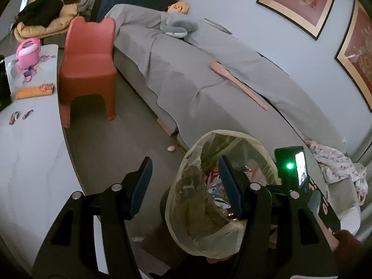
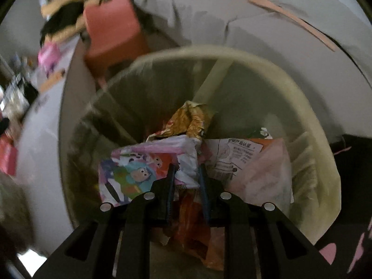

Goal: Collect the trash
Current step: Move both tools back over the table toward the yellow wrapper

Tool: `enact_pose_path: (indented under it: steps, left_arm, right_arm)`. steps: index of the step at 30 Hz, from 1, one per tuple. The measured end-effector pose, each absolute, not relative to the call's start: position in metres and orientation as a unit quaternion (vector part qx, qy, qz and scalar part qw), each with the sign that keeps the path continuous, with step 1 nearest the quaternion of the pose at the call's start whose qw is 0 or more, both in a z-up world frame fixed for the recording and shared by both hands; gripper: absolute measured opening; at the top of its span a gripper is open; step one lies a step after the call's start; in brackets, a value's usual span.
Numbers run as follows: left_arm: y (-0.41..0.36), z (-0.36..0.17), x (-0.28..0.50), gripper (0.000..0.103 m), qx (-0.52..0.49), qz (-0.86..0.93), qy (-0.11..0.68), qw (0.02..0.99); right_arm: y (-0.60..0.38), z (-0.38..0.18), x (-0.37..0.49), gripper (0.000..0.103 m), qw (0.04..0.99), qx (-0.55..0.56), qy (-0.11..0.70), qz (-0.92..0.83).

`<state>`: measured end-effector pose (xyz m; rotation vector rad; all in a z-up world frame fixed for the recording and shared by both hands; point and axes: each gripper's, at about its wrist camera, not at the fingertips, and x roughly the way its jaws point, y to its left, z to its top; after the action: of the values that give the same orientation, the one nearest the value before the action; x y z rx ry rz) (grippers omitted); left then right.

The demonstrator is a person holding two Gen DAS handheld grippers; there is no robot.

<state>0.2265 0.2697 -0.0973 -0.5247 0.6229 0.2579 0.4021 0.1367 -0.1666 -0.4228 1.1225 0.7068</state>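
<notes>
A trash bin (image 1: 232, 133) lined with a yellowish clear bag stands on the floor by the sofa, with wrappers and papers inside. My left gripper (image 1: 186, 160) hangs open just above its near-left rim with nothing between its fingers. Over the bin's right side is the right gripper's black housing (image 1: 290, 167), showing a green light. The blurred right wrist view looks straight down into the bin (image 2: 232, 53). There my right gripper (image 2: 187, 166) is shut on a crumpled orange-red wrapper (image 2: 193, 218), above a cartoon-printed packet (image 2: 139, 169) and a printed sheet (image 2: 234, 155).
A red child's chair (image 1: 88, 69) stands between the white table (image 1: 30, 158) and the grey-covered sofa (image 1: 186, 81). Small wrappers (image 1: 14, 117) and a pink toy (image 1: 29, 53) lie on the table. A pink bit (image 1: 171, 148) and a pale scrap (image 1: 138, 239) lie on the floor.
</notes>
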Motion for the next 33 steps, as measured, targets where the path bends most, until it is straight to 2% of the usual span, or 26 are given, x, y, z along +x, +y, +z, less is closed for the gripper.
enact_pose_path:
  steps: [5, 7, 10, 12, 21, 25, 28, 33]
  left_arm:
    - [0.273, -0.099, 0.229, 0.056, -0.261, 0.121, 0.302, 0.909]
    - [0.273, -0.097, 0.227, 0.056, -0.262, 0.122, 0.300, 0.909]
    - [0.272, -0.092, 0.225, 0.056, -0.263, 0.127, 0.294, 0.910]
    - [0.270, -0.087, 0.222, 0.056, -0.264, 0.131, 0.290, 0.911]
    - [0.235, -0.071, 0.215, 0.057, -0.248, 0.105, 0.279, 0.922]
    - [0.205, -0.068, 0.213, 0.057, -0.236, 0.074, 0.282, 0.927]
    - [0.175, -0.064, 0.211, 0.058, -0.214, 0.039, 0.288, 0.933]
    - [0.118, -0.065, 0.214, 0.060, -0.184, -0.039, 0.307, 0.933]
  right_arm:
    - [0.137, -0.158, 0.397, 0.025, 0.765, -0.206, 0.513, 0.331]
    - [0.134, -0.149, 0.390, 0.039, 0.777, -0.207, 0.490, 0.337]
    - [0.126, -0.137, 0.379, 0.050, 0.789, -0.214, 0.462, 0.345]
    - [0.115, -0.124, 0.369, 0.054, 0.801, -0.221, 0.439, 0.342]
    - [0.028, -0.055, 0.330, 0.061, 0.857, -0.142, 0.373, 0.325]
    - [-0.032, -0.029, 0.302, 0.067, 0.880, -0.098, 0.350, 0.305]
    - [-0.075, -0.018, 0.281, 0.074, 0.895, -0.075, 0.341, 0.278]
    - [-0.147, -0.014, 0.236, 0.076, 0.911, -0.071, 0.336, 0.229]
